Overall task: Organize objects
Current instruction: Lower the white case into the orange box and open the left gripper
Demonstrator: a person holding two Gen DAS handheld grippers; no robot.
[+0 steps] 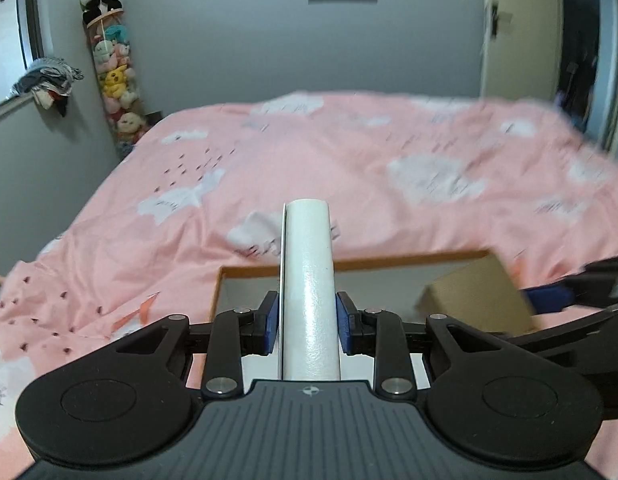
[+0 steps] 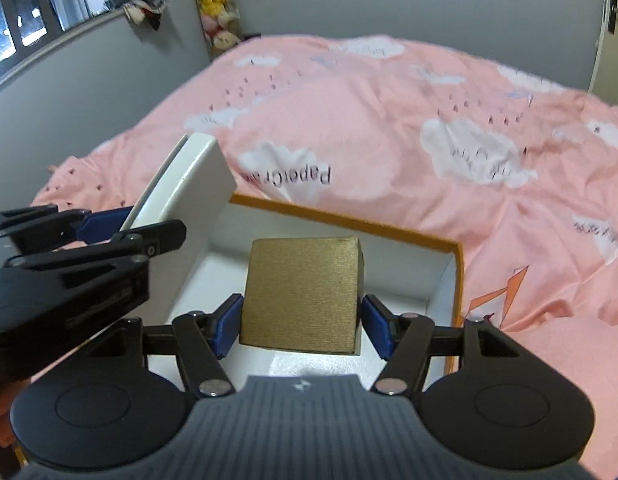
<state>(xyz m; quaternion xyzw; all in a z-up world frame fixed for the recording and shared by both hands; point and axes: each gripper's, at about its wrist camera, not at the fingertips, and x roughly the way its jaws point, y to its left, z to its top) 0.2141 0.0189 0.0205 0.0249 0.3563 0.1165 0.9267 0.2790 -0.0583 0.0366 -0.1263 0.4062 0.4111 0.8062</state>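
My left gripper [image 1: 307, 320] is shut on a slim white box [image 1: 309, 292], held edge-up over the near left part of an open orange-rimmed tray box [image 1: 409, 261] with a white inside. In the right wrist view the same white box [image 2: 189, 184] leans at the left of the tray box [image 2: 456, 280], with the left gripper [image 2: 109, 220] on it. My right gripper [image 2: 301, 322] is shut on a gold-brown cube box [image 2: 303, 292], held above the tray's white floor. That cube [image 1: 475, 296] and the right gripper's blue pads show at the right edge of the left wrist view.
The tray box lies on a bed with a pink cloud-print cover [image 1: 349, 160]. Grey walls stand behind. A tall tube of plush toys [image 1: 115, 76] fills the far left corner, and clothes [image 1: 49, 80] lie on a window ledge. A door [image 1: 517, 32] is at the right.
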